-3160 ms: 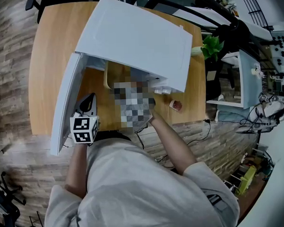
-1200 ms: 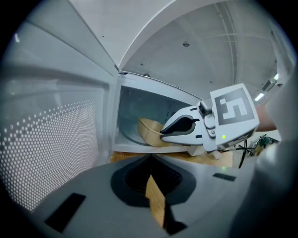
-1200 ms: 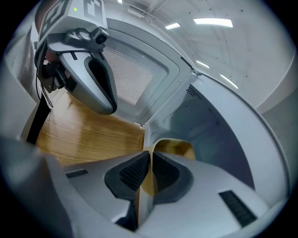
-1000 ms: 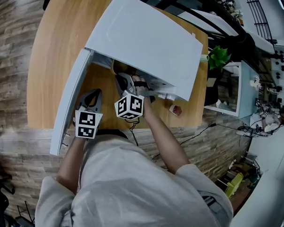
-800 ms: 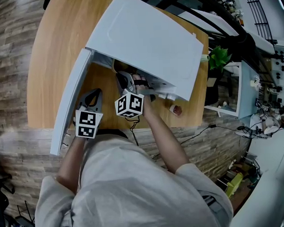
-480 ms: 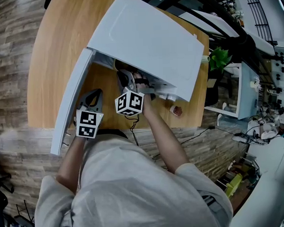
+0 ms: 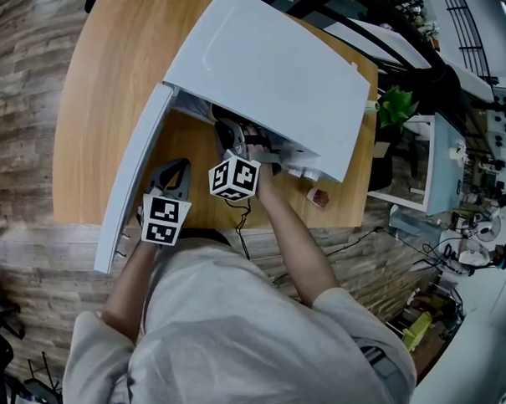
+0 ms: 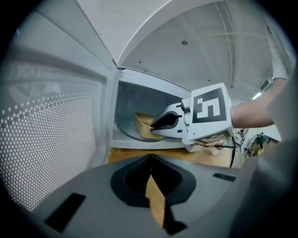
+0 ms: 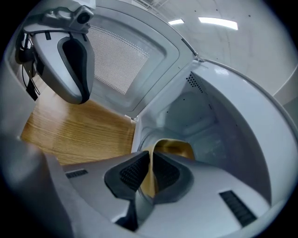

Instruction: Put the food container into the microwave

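Tan container [image 9: 176, 148], rim pinched in the right gripper's [image 9: 150, 160] jaws, is inside the microwave [image 7: 264, 79], apparently for setting down. The left gripper [image 8: 151, 173], jaws together and empty, hovers by the door [image 7: 133, 181].

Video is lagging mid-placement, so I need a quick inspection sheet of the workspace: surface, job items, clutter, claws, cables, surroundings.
Surface: light wooden table, carrying the microwave.
Job's things: white box microwave, its door open to the person's left; tan paper food container inside the cavity.
Clutter: small red-brown object on the table right of the microwave, too small to identify.
Claws: right claw reaches into the cavity, shut on the container's rim; left claw hovers over the table beside the door, jaws together, nothing held.
Cables: thin black cable hangs below the right claw, over the table edge.
Surroundings: wood-plank floor, green leafy plant, white shelf unit.
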A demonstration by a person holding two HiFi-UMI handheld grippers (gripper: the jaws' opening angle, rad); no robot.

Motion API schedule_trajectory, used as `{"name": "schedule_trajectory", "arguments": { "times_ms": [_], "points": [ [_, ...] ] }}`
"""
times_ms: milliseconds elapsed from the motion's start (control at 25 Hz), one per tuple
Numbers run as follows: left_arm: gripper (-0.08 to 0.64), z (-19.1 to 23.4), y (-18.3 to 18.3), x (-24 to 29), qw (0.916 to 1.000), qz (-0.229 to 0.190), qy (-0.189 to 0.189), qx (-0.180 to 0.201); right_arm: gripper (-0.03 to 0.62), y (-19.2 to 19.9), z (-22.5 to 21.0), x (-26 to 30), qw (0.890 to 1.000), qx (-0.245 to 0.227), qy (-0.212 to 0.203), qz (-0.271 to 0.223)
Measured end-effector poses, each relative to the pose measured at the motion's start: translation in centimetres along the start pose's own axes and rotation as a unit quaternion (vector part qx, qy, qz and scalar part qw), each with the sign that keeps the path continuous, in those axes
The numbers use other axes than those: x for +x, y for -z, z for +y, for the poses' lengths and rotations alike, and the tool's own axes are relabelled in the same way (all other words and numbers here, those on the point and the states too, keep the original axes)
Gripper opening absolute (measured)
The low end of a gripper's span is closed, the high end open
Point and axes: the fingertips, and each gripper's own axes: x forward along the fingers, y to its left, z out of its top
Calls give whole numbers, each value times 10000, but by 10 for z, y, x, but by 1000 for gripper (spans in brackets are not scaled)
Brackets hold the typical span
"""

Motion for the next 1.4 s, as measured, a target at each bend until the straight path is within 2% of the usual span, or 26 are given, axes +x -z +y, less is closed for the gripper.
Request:
{"name": "schedule_trajectory", "arguments": {
  "times_ms": [840, 1400],
  "points": [
    [12, -2, 4, 8, 10000, 76, -25, 11, 35, 8, -12, 16, 9997, -114, 133, 140],
    [12, 4, 13, 4, 9996, 130, -215, -86, 35, 3, -22, 27, 9996, -179, 200, 75]
  ]
}}
